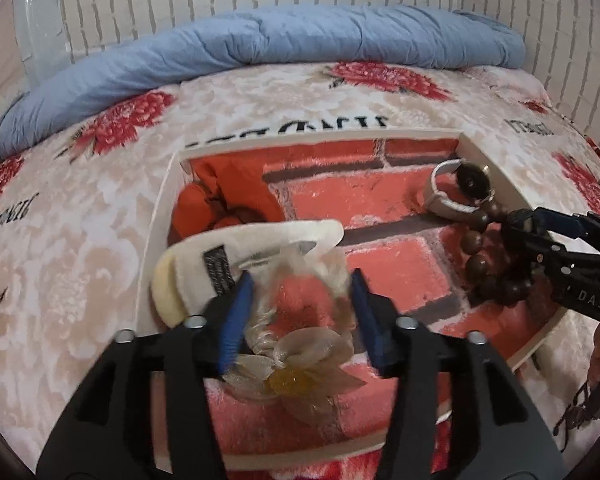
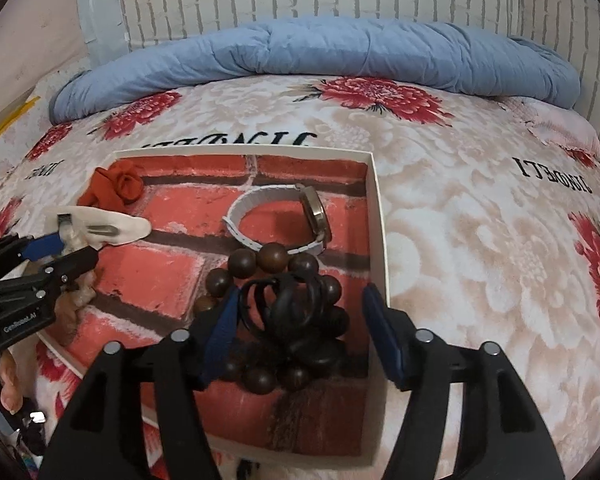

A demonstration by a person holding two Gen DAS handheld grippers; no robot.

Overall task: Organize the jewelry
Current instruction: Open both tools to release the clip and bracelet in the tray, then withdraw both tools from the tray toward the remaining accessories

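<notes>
Left wrist view shows my left gripper with its jaws apart around a sheer flower hair tie, pads not pressing, and "DAS" printed on my right gripper off to the right. Right wrist view alone shows a black hair claw lying on the wooden bead bracelet between my right gripper's parted jaws, a watch just beyond, all inside the white box; the blanket reads "JINDELI", and my left gripper carries small lettering I cannot make out.
</notes>
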